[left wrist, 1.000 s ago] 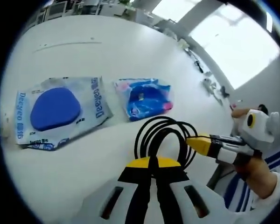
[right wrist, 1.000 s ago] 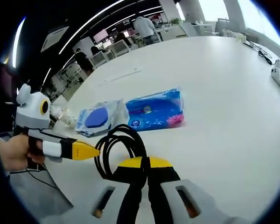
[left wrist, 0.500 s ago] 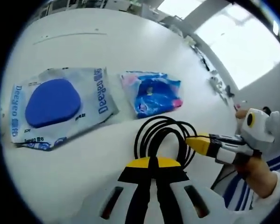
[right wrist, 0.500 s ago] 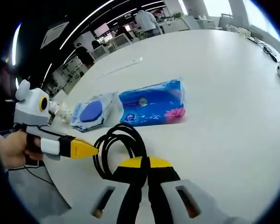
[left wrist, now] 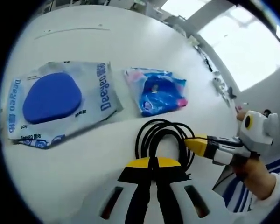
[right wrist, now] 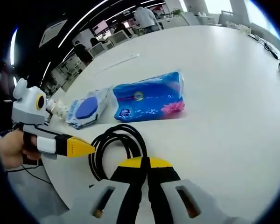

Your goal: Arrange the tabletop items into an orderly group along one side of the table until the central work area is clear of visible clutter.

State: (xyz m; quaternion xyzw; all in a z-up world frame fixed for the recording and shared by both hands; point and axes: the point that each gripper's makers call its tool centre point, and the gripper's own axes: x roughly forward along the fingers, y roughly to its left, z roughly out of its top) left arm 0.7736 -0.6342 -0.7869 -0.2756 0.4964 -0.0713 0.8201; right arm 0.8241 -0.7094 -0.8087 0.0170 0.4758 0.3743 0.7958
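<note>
Jaws of the left gripper (left wrist: 149,164) stand pressed together with no gap, clenched on the coiled black cable (left wrist: 161,137), whose loops fan out just beyond the yellow tips. In the right gripper view, the right gripper (right wrist: 147,164) is likewise clamped tight, gripping the same cable (right wrist: 113,147) at its near edge. Both grippers thus hold one coil, which lies low over the white table (left wrist: 130,56).

Left gripper appears in the right gripper view at left, its yellow tip close beside the coil. Right gripper appears in the left gripper view at right, tip against the loops.

Beyond the coil lie two packets, flat on the table and just beside each other: a blue tissue pack (left wrist: 158,91) and a clear pouch with a blue pad (left wrist: 56,105). Both lie apart from the cable.
</note>
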